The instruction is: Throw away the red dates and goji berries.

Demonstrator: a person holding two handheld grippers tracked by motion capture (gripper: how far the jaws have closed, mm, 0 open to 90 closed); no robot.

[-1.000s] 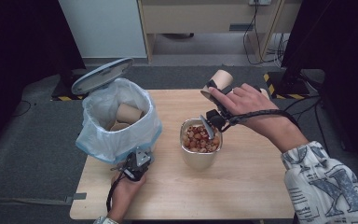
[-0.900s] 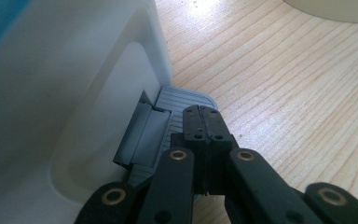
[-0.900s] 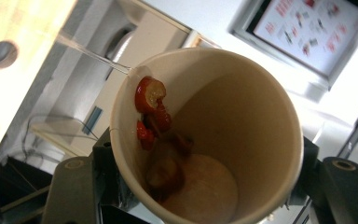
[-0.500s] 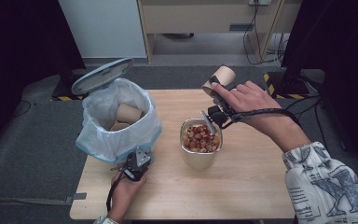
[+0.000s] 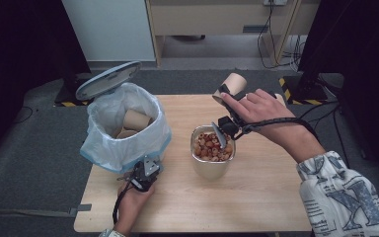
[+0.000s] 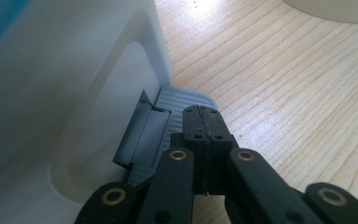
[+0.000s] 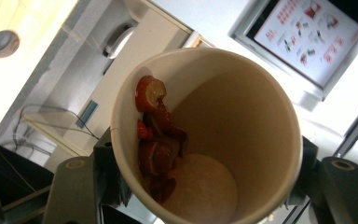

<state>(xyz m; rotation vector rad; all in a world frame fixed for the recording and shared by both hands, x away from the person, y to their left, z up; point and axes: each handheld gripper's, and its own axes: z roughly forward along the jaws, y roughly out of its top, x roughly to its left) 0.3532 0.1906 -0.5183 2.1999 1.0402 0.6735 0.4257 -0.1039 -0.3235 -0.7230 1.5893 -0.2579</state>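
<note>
My right gripper (image 5: 228, 94) is shut on a tan paper cup (image 5: 235, 83), which it holds tilted above the far side of a metal container (image 5: 211, 167) full of red food pieces. In the right gripper view the paper cup (image 7: 242, 121) sits between the two jaws of my right gripper (image 7: 205, 163), with some red pieces (image 7: 156, 140) stuck to its inner wall. My left gripper (image 5: 145, 174) is at the foot of the white pedal bin (image 5: 123, 148). My left gripper (image 6: 205, 119) has its jaws shut together, tips resting on the grey pedal (image 6: 175, 100).
The bin lid (image 5: 107, 80) stands open, and the blue-rimmed liner bag holds discarded paper cups (image 5: 136, 118). Bare wooden table (image 5: 256, 197) lies in front of the container. A black-and-yellow striped strip (image 5: 296, 96) lies on the floor behind the table.
The right hand with the cup has shifted only slightly over the container. The left gripper has stayed on the pedal and the lid has stayed up.
</note>
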